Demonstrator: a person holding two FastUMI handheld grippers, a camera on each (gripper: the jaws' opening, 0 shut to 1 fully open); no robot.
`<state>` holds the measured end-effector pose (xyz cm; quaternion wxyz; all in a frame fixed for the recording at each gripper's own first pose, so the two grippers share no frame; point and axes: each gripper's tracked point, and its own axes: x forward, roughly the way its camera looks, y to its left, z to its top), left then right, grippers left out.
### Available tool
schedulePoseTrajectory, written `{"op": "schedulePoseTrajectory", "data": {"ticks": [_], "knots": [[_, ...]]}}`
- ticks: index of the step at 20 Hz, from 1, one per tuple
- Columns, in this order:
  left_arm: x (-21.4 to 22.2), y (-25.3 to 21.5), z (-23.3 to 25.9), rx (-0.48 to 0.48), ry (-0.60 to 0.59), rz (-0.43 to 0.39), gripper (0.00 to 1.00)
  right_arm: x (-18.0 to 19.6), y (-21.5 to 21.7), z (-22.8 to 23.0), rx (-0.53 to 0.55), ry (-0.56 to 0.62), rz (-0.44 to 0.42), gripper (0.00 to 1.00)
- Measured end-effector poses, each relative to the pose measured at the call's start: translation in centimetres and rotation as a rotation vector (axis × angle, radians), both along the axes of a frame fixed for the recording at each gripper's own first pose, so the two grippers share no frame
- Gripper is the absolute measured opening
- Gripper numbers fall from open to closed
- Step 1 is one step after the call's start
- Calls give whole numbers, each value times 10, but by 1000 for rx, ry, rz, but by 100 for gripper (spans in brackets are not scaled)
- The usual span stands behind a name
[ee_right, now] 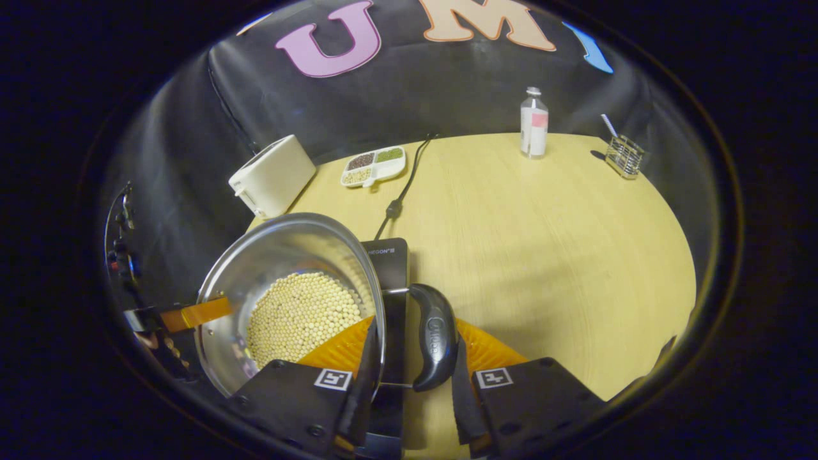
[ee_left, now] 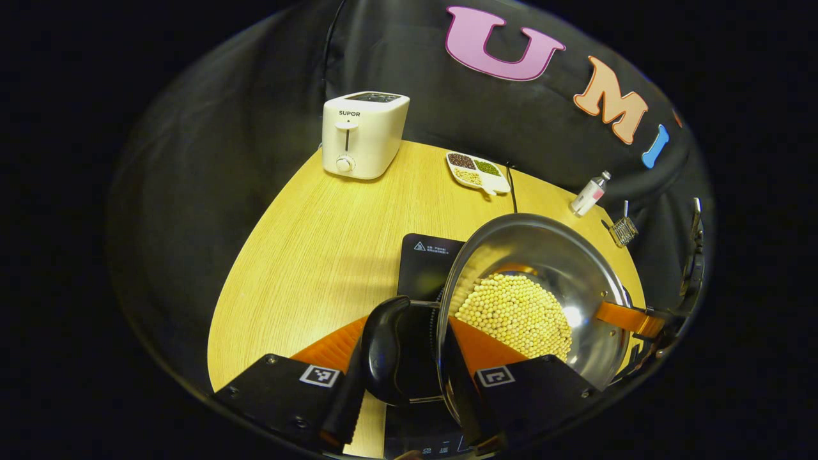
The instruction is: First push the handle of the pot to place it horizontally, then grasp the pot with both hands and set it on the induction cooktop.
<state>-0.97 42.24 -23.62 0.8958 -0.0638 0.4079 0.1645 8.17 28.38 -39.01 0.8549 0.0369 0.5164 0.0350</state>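
Left gripper view shows the left gripper [ee_left: 402, 377] set around one black side handle [ee_left: 383, 351] of the steel pot [ee_left: 543, 255]. One finger lies outside the handle and the other by the pot's rim, the gap narrowed to about the handle's width. Whether both fingers press on it cannot be told for sure, though it looks like a grip. The pot holds a heap of soybeans [ee_left: 514, 313] and sits over the black induction cooktop [ee_left: 425, 262] on the round wooden table [ee_left: 319, 243].

Right gripper view has the right gripper [ee_right: 409, 383] placed the same way on the opposite handle [ee_right: 436, 335], its fingers on either side of it, near closed; firm contact is likewise unclear.

Both handles look level, so the pushing step seems done, and the two-handed carry is the step in hand. The pot appears tilted and possibly not yet seated on the glass. Next, I judge, both grippers should lower evenly, keeping the rim level so that no beans spill, centre the base on the cooktop, then open.

A white toaster [ee_left: 363, 134], a divided dish of grains [ee_left: 476, 171], a small bottle [ee_right: 533, 124] and a wire holder [ee_right: 624, 156] stand well clear.
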Motion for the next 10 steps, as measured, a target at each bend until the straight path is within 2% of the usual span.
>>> {"op": "schedulePoseTrajectory", "data": {"ticks": [3, 4, 5, 6, 8, 9, 10], "knots": [[0, 2, 0, 35, 3, -8, 67, 1, 2, 0, 9, -7, -1, 55], [1, 3, 0, 53, 7, -13, 68, 4, 3, -1, 8, -14, -1, 62], [3, 3, 2, 70, 2, -20, 69, 4, 4, 0, 15, -18, 2, 54], [6, 4, 6, 85, -10, -31, 71, 5, 6, 1, 18, -19, 9, 57], [17, 4, 18, 137, -51, -65, 77, 5, 7, 2, 14, -24, 22, 67], [23, 4, 23, 164, -61, -85, 82, 4, 6, 2, 10, -26, 26, 77], [24, 4, 22, 178, -49, -102, 94, 5, 7, 2, 12, -26, 28, 79]]}}
